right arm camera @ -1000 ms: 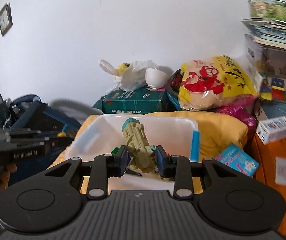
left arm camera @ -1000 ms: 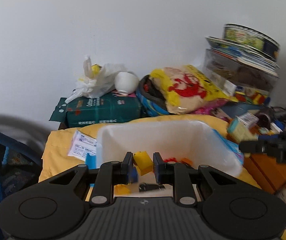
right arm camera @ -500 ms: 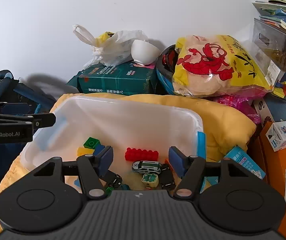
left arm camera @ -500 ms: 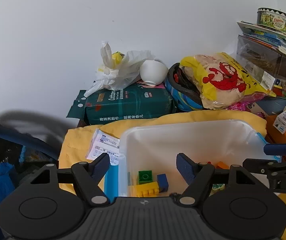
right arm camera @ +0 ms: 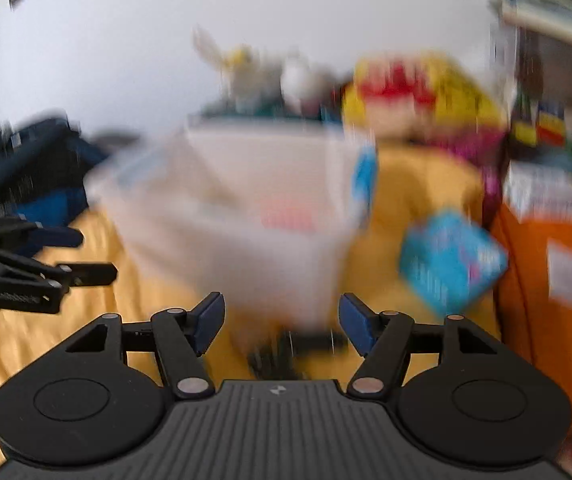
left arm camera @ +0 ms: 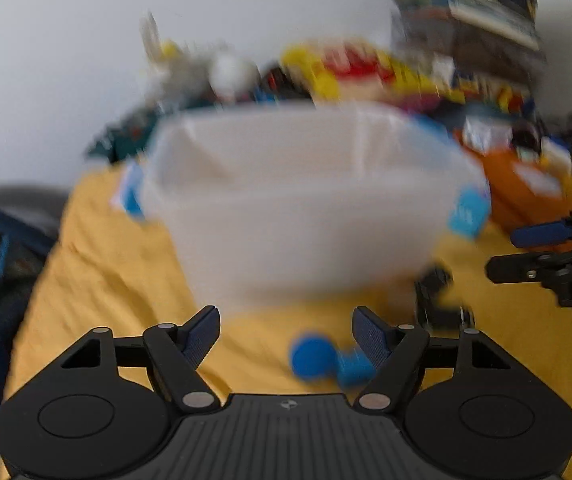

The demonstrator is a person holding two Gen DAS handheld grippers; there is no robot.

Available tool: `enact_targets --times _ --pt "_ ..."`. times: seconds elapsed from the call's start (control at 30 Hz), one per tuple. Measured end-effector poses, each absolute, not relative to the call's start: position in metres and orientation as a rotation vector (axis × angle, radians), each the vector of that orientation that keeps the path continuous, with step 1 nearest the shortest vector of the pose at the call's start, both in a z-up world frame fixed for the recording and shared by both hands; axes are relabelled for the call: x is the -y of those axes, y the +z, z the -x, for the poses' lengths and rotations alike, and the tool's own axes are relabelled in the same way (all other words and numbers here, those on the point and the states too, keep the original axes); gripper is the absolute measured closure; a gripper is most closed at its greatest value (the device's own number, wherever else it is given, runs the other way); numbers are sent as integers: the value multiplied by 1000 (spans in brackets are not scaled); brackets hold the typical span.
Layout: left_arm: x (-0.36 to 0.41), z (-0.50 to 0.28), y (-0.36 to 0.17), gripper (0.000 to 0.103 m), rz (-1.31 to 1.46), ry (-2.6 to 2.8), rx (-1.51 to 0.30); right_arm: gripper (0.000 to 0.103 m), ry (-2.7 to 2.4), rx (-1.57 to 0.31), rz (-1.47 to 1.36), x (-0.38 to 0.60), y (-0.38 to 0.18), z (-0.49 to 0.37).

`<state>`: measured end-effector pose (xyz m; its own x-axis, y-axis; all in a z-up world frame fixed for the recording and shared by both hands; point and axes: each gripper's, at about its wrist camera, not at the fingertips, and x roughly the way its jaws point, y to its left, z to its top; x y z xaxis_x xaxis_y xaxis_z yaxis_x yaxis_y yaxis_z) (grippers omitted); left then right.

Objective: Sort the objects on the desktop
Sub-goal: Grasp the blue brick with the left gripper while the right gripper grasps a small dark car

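Observation:
Both views are blurred by motion. The white plastic bin (left arm camera: 302, 208) stands on the yellow cloth (left arm camera: 118, 280), seen from its near side; it also shows in the right wrist view (right arm camera: 246, 216). My left gripper (left arm camera: 286, 332) is open and empty, low over the cloth in front of the bin. A blue toy (left arm camera: 326, 360) lies by its right finger. My right gripper (right arm camera: 282, 318) is open and empty, with a dark toy (right arm camera: 294, 348) on the cloth between its fingers. That dark toy also shows in the left wrist view (left arm camera: 438, 296).
A blue booklet (right arm camera: 450, 260) lies right of the bin. An orange box (right arm camera: 554, 288) stands at the right. A green box, yellow snack bag (right arm camera: 418, 92) and stacked tins and books crowd the back wall. A dark blue bag (right arm camera: 26, 172) sits at the left.
Both grippers let go of their toys over the bin, opened, then pulled back and dropped low to the cloth in front of it.

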<state>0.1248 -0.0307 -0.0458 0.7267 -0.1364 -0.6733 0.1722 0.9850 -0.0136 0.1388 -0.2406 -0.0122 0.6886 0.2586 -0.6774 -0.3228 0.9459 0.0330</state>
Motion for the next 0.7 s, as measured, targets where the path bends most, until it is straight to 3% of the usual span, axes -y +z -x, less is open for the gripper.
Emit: enact_targets --times 0.37,0.47,0.5,0.53,0.63,0.7 --pt "89 -133 -95 28 -55 -187 -830 36 318 -831 159 241 -67 -146" --pt "88 -136 -102 33 -20 -158 -840 36 328 -831 186 238 -72 -150" --pt "87 -136 -102 37 -9 -154 -837 36 336 -831 194 237 -74 -151" --pt "88 -136 -101 49 -10 -167 -834 36 340 -831 202 235 -75 -153" --pt "89 -135 -98 50 -18 -202 -830 37 355 -838 216 229 -82 -159" --pt "89 -132 -95 50 -27 -199 -820 46 374 -849 221 225 -86 -162"
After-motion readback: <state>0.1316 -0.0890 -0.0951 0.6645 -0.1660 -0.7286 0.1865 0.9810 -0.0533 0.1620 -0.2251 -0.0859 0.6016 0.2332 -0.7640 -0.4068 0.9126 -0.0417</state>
